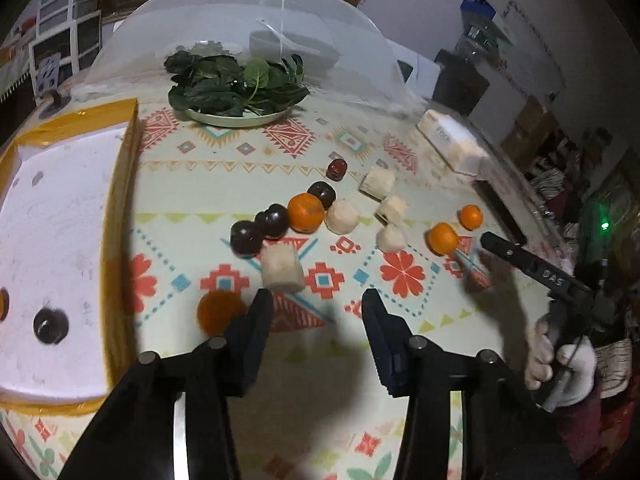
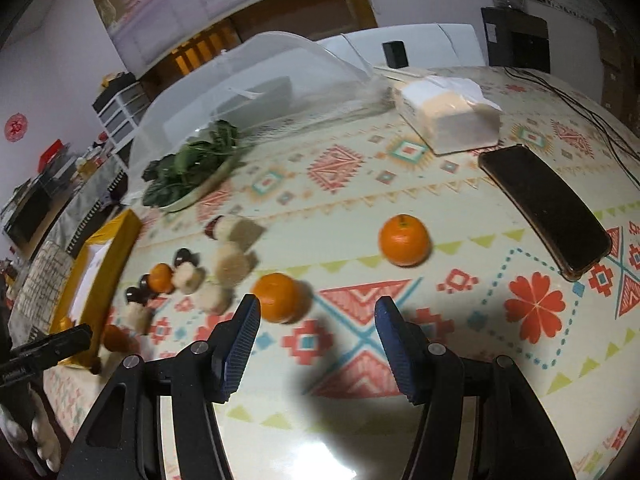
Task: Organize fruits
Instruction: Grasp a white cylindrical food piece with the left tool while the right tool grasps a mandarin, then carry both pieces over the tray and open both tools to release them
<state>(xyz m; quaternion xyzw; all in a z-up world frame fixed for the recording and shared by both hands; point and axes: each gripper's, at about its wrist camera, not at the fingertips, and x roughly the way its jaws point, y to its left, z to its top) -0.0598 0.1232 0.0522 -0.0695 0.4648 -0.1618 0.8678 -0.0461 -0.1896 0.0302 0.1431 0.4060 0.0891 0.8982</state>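
Note:
Oranges, dark round fruits and pale cut chunks lie scattered on the patterned tablecloth. My left gripper [image 1: 316, 308] is open with nothing between its fingers. A pale chunk [image 1: 282, 268] sits just beyond it, and a blurred orange [image 1: 218, 312] lies beside its left finger. A white foam box [image 1: 60, 220] with yellow taped edges, at the left, holds a dark fruit [image 1: 51, 326]. My right gripper [image 2: 318, 310] is open above the cloth. One orange [image 2: 278, 298] lies just past its left fingertip and a second orange [image 2: 404, 240] farther off.
A plate of leafy greens [image 1: 236, 88] stands at the back beside a mesh food cover [image 1: 260, 28]. A tissue pack [image 2: 448, 120] and a dark phone [image 2: 548, 208] lie at the right, with cables behind. A gloved hand [image 1: 560, 364] holds the other gripper.

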